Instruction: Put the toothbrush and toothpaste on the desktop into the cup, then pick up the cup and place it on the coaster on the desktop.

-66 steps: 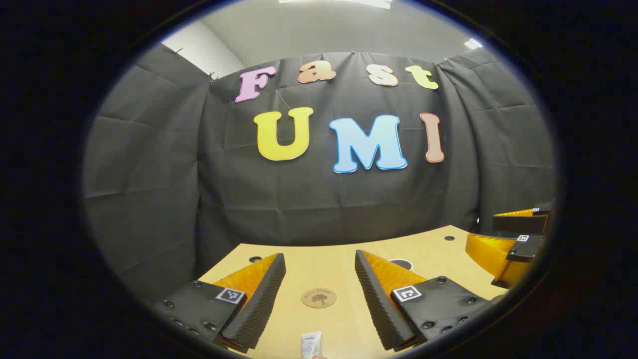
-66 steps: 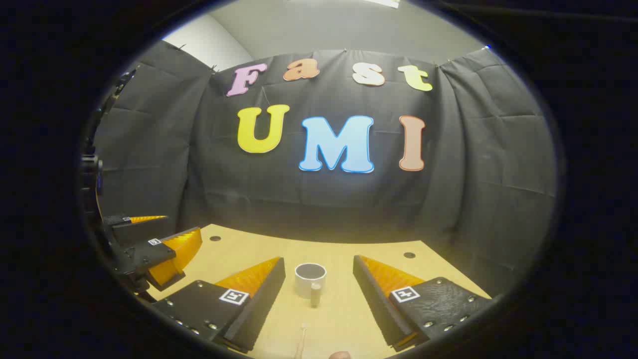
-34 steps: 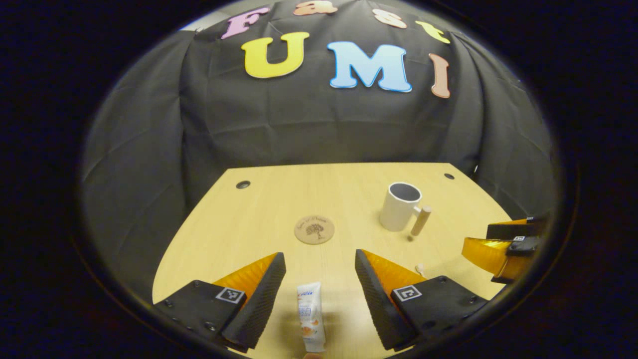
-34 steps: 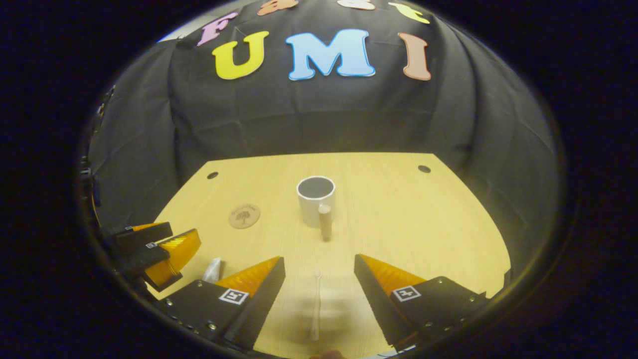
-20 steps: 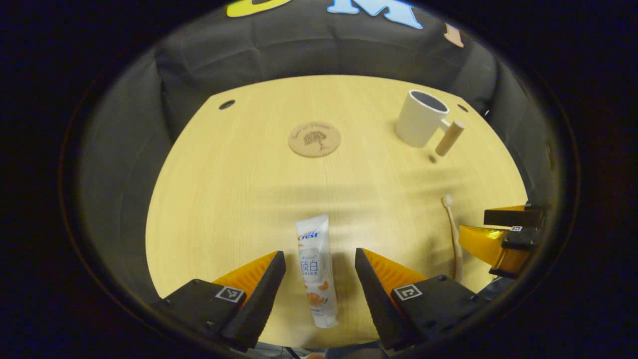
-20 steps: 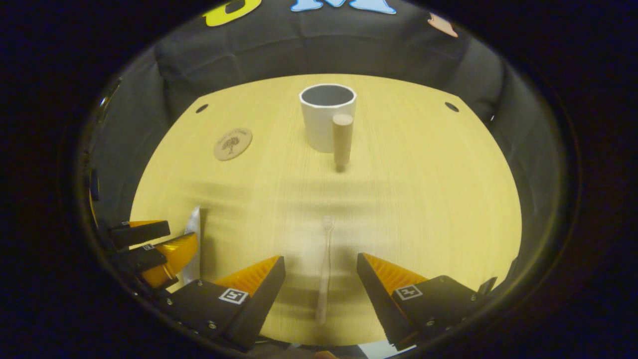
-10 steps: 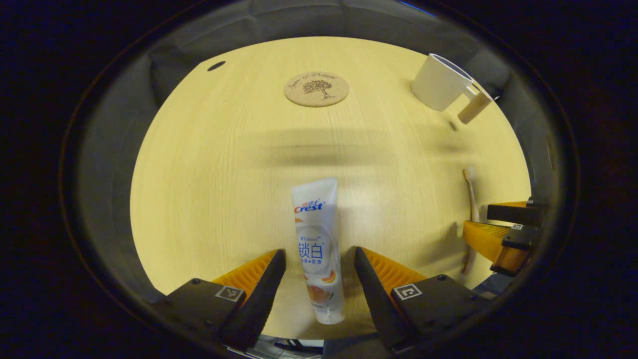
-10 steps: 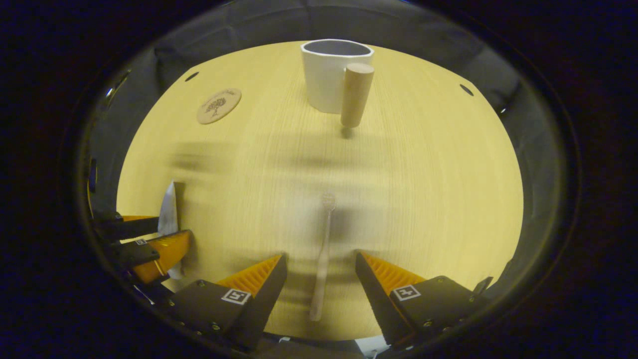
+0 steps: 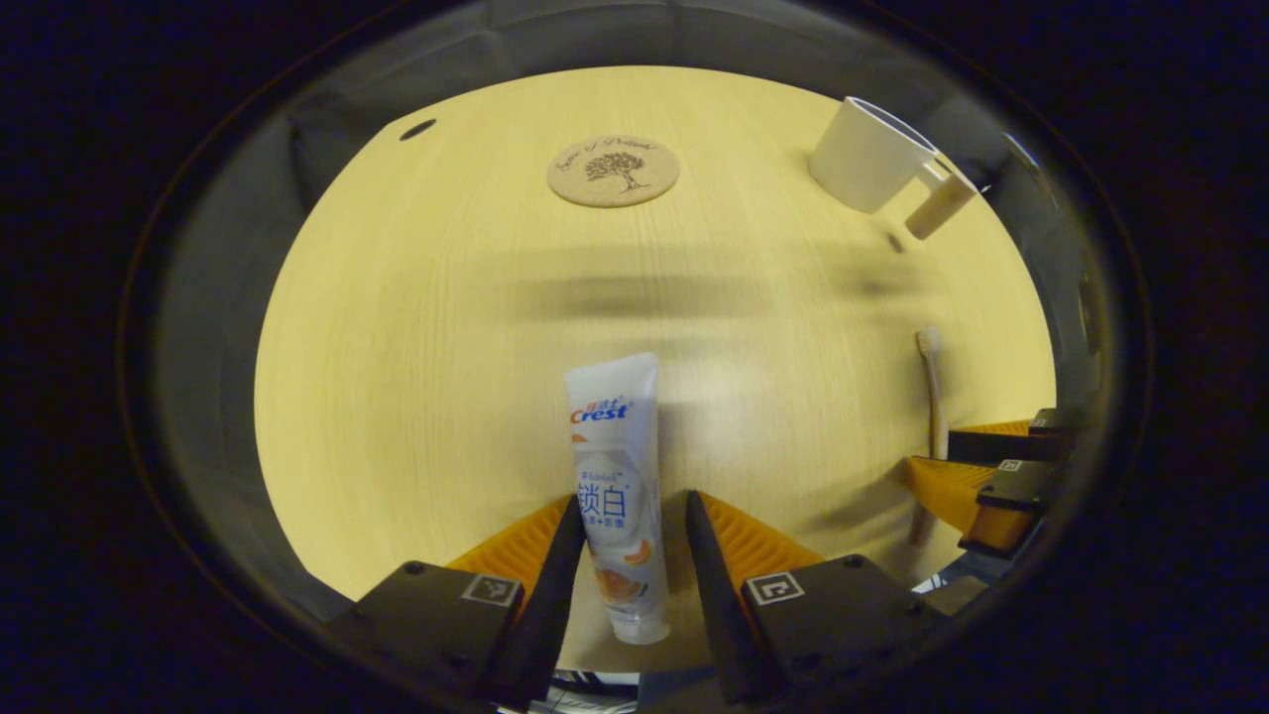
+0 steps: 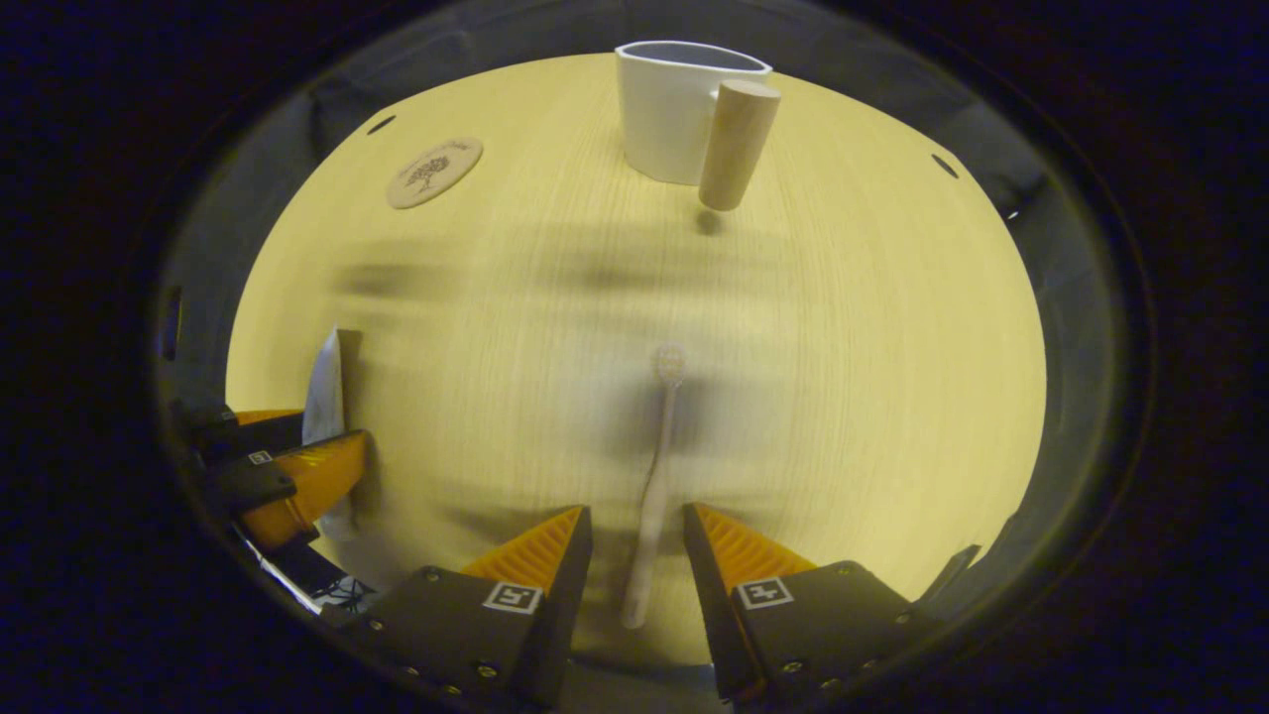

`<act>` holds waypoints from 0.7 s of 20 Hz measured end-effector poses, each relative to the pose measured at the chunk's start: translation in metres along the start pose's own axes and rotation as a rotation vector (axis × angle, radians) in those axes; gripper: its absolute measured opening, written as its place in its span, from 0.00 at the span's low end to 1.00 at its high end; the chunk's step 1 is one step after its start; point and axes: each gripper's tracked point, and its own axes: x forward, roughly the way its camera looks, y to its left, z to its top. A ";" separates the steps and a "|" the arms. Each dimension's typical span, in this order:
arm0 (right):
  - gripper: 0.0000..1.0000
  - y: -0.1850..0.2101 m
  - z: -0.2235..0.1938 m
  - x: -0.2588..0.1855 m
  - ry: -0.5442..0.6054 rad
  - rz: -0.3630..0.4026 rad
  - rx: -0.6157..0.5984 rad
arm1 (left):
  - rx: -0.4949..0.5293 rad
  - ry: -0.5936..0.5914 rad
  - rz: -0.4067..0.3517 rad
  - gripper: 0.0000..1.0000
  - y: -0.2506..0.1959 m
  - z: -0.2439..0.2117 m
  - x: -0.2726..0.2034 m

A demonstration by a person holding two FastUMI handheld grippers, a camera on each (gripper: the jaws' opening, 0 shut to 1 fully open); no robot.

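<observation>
Left gripper (image 9: 625,540) straddles the toothpaste (image 9: 617,486) lengthwise on the worktop (image 9: 416,327), fingers narrowed, maybe touching; right gripper (image 10: 636,555) likewise around the toothbrush (image 10: 654,486), gaps visible. Cup (image 10: 684,109) beyond.

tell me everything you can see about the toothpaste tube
The toothpaste tube is a small white squeeze tube with printed labelling and an orange picture near its cap end. It lies flat on the wooden desktop, crimped end pointing away toward the coaster. The left gripper straddles its lower half, fingers close on both sides; whether they press it is unclear.
</observation>
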 end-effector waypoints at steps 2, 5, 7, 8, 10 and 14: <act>0.34 0.001 -0.001 -0.003 0.009 0.016 0.015 | -0.010 -0.003 0.000 0.58 0.000 0.001 0.000; 0.15 -0.005 -0.002 -0.003 0.020 0.020 0.048 | -0.011 -0.005 0.002 0.53 0.000 0.003 0.000; 0.15 -0.008 0.000 -0.006 0.013 0.045 0.057 | -0.001 -0.005 -0.004 0.43 0.000 0.002 0.000; 0.07 -0.006 -0.001 0.001 0.011 0.067 0.083 | -0.007 -0.010 -0.002 0.41 0.000 0.003 0.000; 0.08 -0.006 -0.001 -0.003 0.004 0.098 0.087 | -0.010 -0.023 0.000 0.38 0.001 0.004 -0.002; 0.08 -0.006 -0.002 -0.004 -0.017 0.133 0.092 | -0.032 -0.050 -0.012 0.31 0.001 0.006 -0.003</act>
